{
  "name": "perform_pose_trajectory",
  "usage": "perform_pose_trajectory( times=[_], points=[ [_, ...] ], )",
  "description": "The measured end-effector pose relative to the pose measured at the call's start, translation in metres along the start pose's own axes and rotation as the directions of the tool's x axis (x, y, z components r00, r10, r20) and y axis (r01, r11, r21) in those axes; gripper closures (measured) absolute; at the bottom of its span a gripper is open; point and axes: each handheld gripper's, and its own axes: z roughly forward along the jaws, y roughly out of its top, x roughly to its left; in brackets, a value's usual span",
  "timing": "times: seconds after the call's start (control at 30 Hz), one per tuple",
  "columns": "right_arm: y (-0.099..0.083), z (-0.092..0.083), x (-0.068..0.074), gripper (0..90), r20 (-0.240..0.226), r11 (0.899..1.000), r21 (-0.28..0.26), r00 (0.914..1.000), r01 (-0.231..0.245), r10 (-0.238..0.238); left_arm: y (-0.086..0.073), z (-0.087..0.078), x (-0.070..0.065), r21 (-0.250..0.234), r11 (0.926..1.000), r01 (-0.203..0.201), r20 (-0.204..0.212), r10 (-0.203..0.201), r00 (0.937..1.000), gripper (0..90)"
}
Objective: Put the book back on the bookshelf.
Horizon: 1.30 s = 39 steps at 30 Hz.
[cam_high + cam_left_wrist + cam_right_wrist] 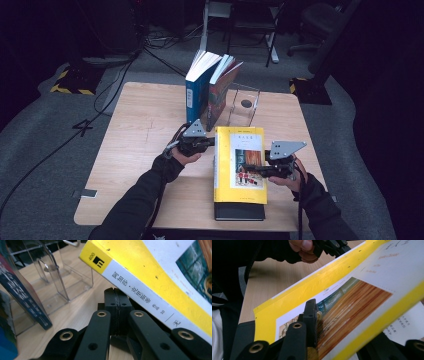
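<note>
Probably a dim lab: floor cables (107, 95), hazard-taped stand bases (75, 80), office chair (312, 22).

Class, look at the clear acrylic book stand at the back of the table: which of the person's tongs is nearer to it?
Left. The left tongs sit just in front of the clear stand, at the yellow book's spine; the right tongs grip its opposite edge, nearer the person.

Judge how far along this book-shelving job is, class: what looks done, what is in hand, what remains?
Done: a blue book and a red book stand in the clear stand. In hand: the yellow book is gripped by the right tongs, while the shut left tongs meet its spine. Left: standing it up, then probably the black book beneath.
</note>
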Motion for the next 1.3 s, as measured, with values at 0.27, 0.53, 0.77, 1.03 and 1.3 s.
perform_pose_trajectory(
  times=[0.27,0.53,0.77,1.03,1.3],
  points=[
    [0.007,-0.004,0.006,79.6,0.123,0.997,-0.044,0.9910,0.059,-0.053,0.031,-0.019,-0.005,-0.053,0.9979,-0.038,-0.008,0.038,0.9992,89.9],
    [0.002,-0.007,0.024,85.6,0.182,0.992,-0.072,0.9788,0.108,-0.093,0.036,-0.037,-0.029,-0.072,0.9930,-0.093,-0.015,0.093,0.9956,89.8],
    [-0.001,-0.010,0.044,86.0,0.230,0.983,-0.086,0.9631,0.163,-0.139,0.023,-0.056,-0.047,-0.121,0.9907,-0.063,-0.023,0.060,0.9979,81.3],
    [-0.007,-0.015,0.054,86.3,0.263,0.981,-0.104,0.9558,0.163,-0.131,0.002,-0.064,-0.068,-0.070,0.9938,-0.086,-0.011,0.085,0.9963,70.2],
    [-0.010,-0.017,0.058,86.4,0.275,0.978,-0.110,0.9511,0.177,-0.141,-0.020,-0.051,-0.089,0.013,0.9960,-0.089,0.055,0.088,0.9946,56.4]
  ],
)
